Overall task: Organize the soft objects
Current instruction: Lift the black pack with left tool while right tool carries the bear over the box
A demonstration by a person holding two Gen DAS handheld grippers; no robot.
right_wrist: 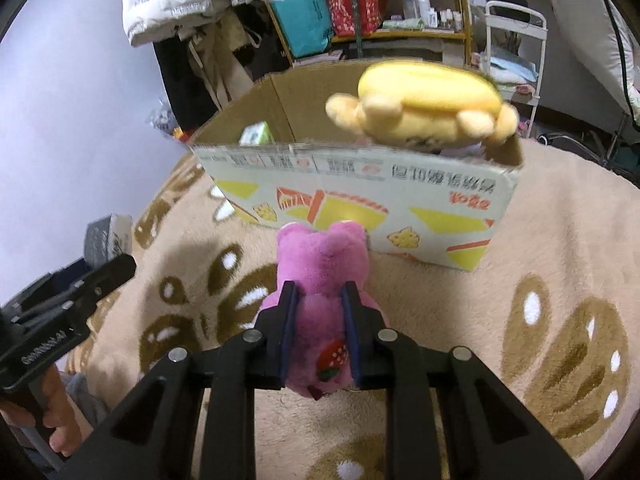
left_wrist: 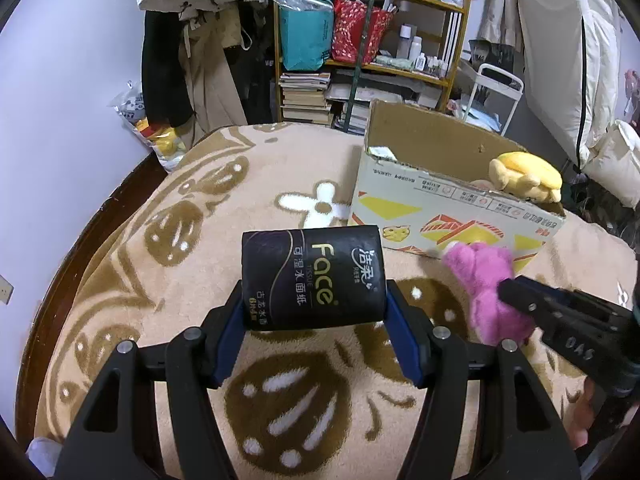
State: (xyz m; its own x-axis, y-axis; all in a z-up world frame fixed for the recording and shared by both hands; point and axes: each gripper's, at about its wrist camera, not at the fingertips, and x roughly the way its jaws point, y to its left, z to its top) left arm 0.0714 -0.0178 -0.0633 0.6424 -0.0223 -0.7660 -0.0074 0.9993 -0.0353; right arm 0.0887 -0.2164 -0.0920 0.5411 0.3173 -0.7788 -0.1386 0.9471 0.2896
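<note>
Tissue pack (left_wrist: pixel 314 280) clamped level in left jaws, pink plush (right_wrist: pixel 322 280) clamped in right jaws, facing carton (right_wrist: pixel 360 196)

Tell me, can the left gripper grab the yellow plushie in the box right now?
Probably not. The left gripper is already shut on the black tissue pack, so its fingers are full. The yellow plushie sits in the cardboard box, uncovered, but the pack must go first.

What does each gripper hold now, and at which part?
The left gripper holds the black tissue pack by its two ends. The right gripper holds the pink plush toy around its body.
</note>
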